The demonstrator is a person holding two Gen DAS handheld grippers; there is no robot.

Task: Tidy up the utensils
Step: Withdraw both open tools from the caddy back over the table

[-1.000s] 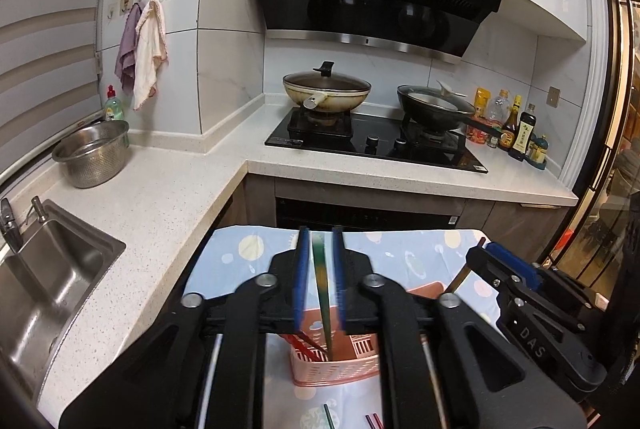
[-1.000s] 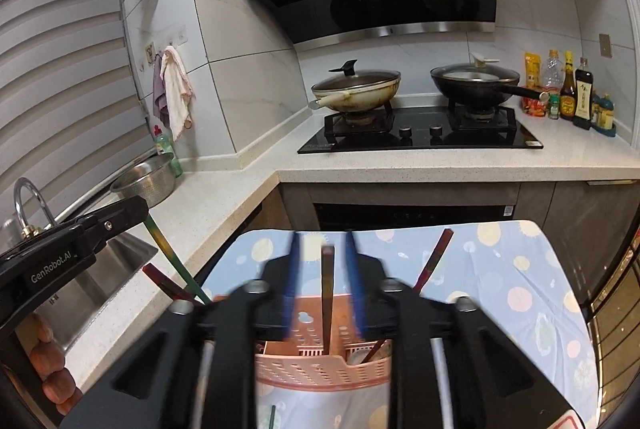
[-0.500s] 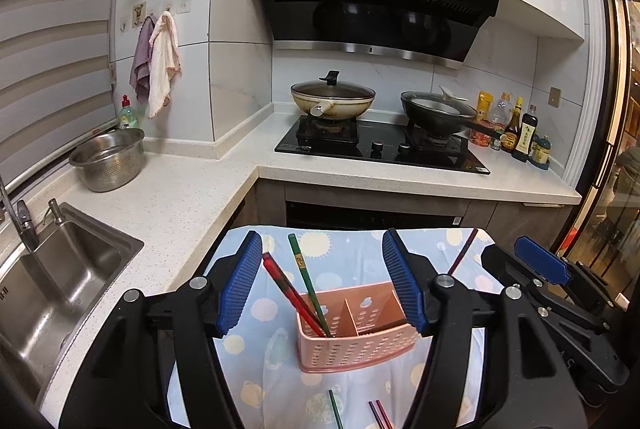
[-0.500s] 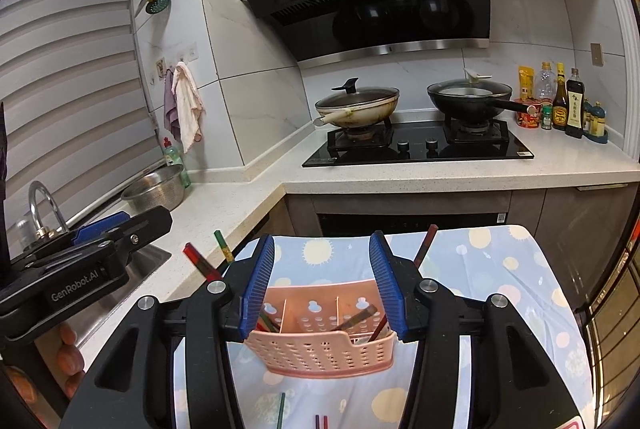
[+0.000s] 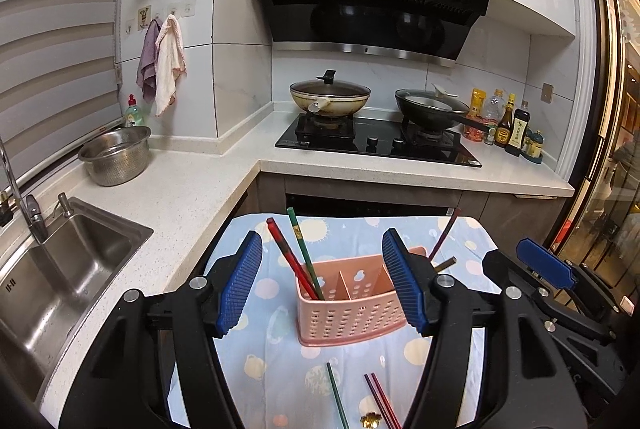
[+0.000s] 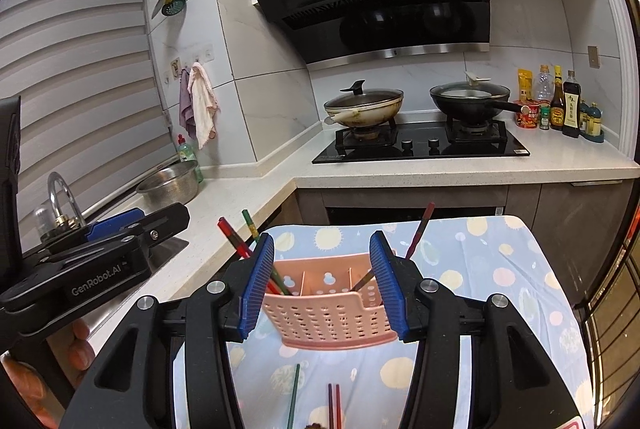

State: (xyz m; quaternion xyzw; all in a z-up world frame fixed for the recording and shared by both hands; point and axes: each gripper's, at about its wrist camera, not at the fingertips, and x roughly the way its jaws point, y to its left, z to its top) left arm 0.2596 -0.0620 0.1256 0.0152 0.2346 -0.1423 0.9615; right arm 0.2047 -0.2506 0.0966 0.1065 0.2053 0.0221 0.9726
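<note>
Lying nearest the cameras, on the dotted blue cloth (image 5: 448,229): a loose green chopstick (image 5: 337,395) and a dark red pair (image 5: 380,399) side by side, with a small gold ornament (image 5: 370,419) at the frame's lower edge. All not yet sorted.

Left gripper (image 5: 322,283): released, jaws spread wide, nothing between the blue pads (image 5: 236,285). Right gripper (image 6: 322,287): likewise released and empty, its pads either side of the basket in view but apart from it.

Just beyond, the pink utensil basket (image 5: 352,317) stands upright on the cloth, perforated walls, inner dividers. Left compartment holds a red chopstick (image 5: 286,255) and a green chopstick (image 5: 300,249), both leaning back-left. Right end holds a dark red chopstick (image 6: 418,233) leaning out to the right, plus a short brownish handle (image 5: 445,263); kind of utensil unclear.

Further: speckled countertop (image 5: 192,189), sink (image 5: 68,261) and steel colander (image 5: 116,155) to the left; hob with lidded wok (image 5: 329,97) and black pan (image 5: 432,107); sauce bottles (image 5: 514,127) far right.

Risks, as I judge them: the basket looks light, so an arm sweeping down for the loose sticks could clip the leaning chopsticks and tip it. Thin sticks flat on soft cloth invite a pinch of fabric or a slip. The paired red sticks lie close enough that one may come up alone.
</note>
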